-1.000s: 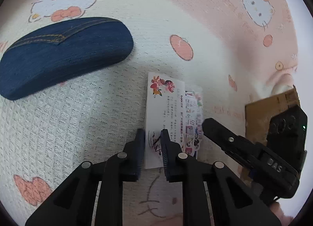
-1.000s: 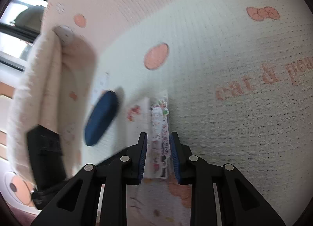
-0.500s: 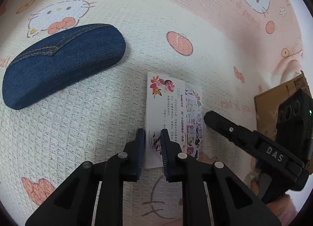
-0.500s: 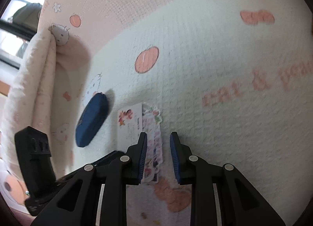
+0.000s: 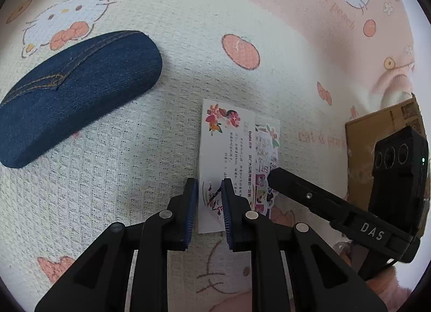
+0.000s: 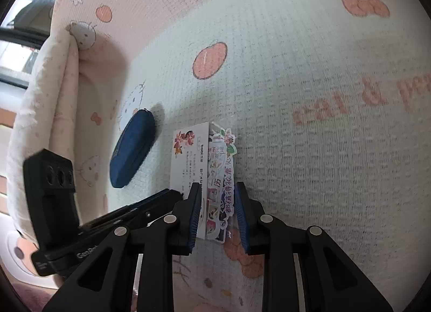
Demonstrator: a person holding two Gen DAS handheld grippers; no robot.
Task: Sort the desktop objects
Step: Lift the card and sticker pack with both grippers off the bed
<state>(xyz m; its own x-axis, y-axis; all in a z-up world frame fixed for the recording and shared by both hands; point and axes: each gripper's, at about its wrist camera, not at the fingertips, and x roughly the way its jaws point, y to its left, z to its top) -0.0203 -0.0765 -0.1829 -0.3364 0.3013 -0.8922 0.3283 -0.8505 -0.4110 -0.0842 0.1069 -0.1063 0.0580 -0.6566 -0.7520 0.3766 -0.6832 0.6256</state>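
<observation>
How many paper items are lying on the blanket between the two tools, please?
2: a white floral card lies at the left tool, and a sticker pack beside it lies at the right tool. More could be hidden underneath.

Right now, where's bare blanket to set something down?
Free: right of the sticker pack, toward the pink lettering; also between the denim glasses case and the white card. Crowded: around card and pack, where both tools sit.

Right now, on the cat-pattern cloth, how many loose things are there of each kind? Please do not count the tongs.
Denim case: 1
White flower card: 1
Sticker pack: 1
Total: 3
A cardboard box stands at the cloth's edge; not counted.
</observation>
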